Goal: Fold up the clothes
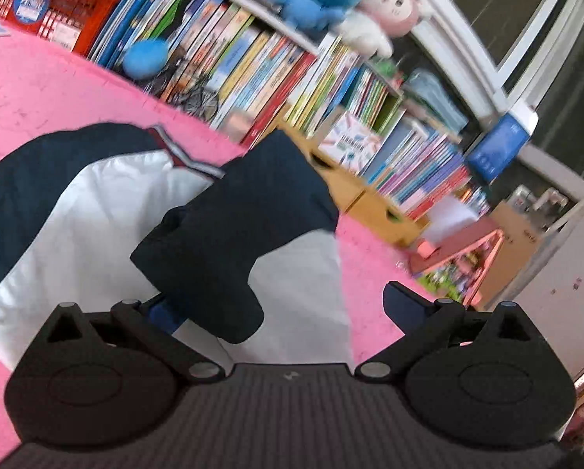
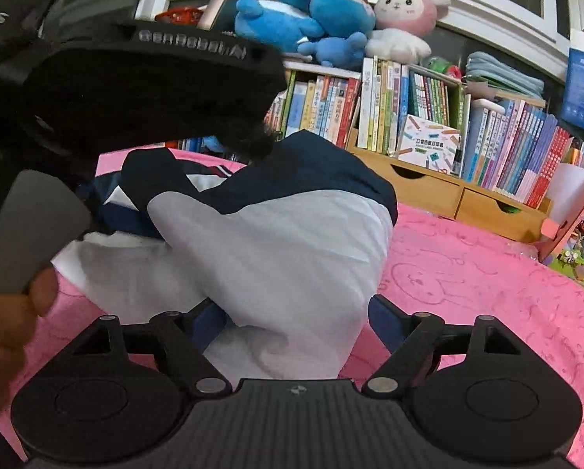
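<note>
A navy and white jacket (image 1: 108, 195) with a red-striped collar lies crumpled on the pink mat (image 1: 38, 90). In the left wrist view a navy sleeve fold hangs over the white body between the spread fingers of my left gripper (image 1: 284, 308), which is open; the cloth hides part of its left finger. In the right wrist view the jacket (image 2: 284, 242) bulges as a white mound topped with navy, and its near end lies between the wide-apart fingers of my right gripper (image 2: 297, 320), also open. The left gripper's black body (image 2: 135, 90) looms at upper left, held by a hand (image 2: 18, 312).
A wooden bookshelf (image 2: 428, 187) packed with books runs along the mat's far side, with blue and pink plush toys (image 2: 331, 11) on top. A pink stand (image 2: 569, 215) sits at the right. Bare pink mat (image 2: 487, 293) lies right of the jacket.
</note>
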Demonstrator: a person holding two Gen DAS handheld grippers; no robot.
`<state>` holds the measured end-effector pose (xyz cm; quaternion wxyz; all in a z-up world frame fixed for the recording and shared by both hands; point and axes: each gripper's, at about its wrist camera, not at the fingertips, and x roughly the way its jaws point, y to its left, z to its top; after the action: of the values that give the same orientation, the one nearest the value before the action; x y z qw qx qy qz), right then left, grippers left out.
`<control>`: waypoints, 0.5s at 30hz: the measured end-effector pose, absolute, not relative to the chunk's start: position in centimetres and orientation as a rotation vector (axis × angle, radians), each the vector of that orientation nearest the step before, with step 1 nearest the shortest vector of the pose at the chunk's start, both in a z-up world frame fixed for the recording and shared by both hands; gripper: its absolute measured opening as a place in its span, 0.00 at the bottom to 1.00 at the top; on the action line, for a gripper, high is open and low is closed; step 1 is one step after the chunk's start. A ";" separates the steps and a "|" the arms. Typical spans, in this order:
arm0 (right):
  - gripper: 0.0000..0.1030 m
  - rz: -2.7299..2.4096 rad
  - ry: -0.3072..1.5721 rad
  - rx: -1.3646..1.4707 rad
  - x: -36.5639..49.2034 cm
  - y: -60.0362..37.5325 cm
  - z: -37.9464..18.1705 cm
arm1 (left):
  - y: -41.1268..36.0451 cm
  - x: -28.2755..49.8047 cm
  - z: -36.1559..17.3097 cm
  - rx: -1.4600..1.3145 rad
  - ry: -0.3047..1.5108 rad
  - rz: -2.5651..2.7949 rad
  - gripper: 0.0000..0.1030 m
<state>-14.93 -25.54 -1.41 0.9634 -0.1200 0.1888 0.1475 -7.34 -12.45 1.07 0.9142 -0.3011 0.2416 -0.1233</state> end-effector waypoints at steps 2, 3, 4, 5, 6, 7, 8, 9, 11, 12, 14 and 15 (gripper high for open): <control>0.79 0.299 0.382 -0.237 -15.2 -25.7 -1.5 | -12.1 -5.3 0.8 -0.635 0.568 -0.246 1.00; 0.79 0.298 0.383 -0.233 -15.2 -25.7 -1.5 | -11.9 -4.3 0.6 -0.643 0.607 -0.241 1.00; 0.79 0.297 0.389 -0.225 -15.1 -25.8 -1.5 | -11.7 -3.6 0.8 -0.644 0.624 -0.244 1.00; 0.79 0.296 0.395 -0.215 -15.0 -25.9 -1.5 | -11.5 -3.2 1.0 -0.641 0.634 -0.250 0.99; 0.80 0.294 0.401 -0.205 -14.8 -26.0 -1.4 | -11.3 -2.7 1.3 -0.639 0.643 -0.256 0.92; 0.80 0.299 0.408 -0.192 -14.7 -26.2 -1.5 | -11.1 -2.2 1.6 -0.636 0.652 -0.262 0.74; 0.80 0.305 0.418 -0.172 -14.6 -26.5 -1.4 | -10.9 -1.7 1.9 -0.634 0.662 -0.268 0.60; 0.80 0.307 0.426 -0.150 -14.4 -26.7 -1.4 | -10.4 -1.4 2.0 -0.646 0.668 -0.271 0.34; 0.80 0.308 0.441 -0.106 -14.2 -27.3 -1.4 | -9.4 -1.5 2.2 -0.691 0.672 -0.286 0.19; 0.80 0.309 0.449 -0.083 -14.0 -27.6 -1.4 | -9.1 -2.3 2.4 -0.718 0.651 -0.292 0.17; 0.82 0.315 0.461 -0.049 -13.8 -28.0 -1.3 | -9.8 -4.2 3.6 -0.667 0.562 -0.292 0.17; 0.84 0.319 0.466 -0.033 -13.8 -28.2 -1.3 | -10.3 -5.1 4.1 -0.604 0.526 -0.300 0.19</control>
<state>-13.75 -28.25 -1.30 0.9603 -0.0161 0.2300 0.1572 -5.08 -10.29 4.07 0.9099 -0.2930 0.2550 -0.1456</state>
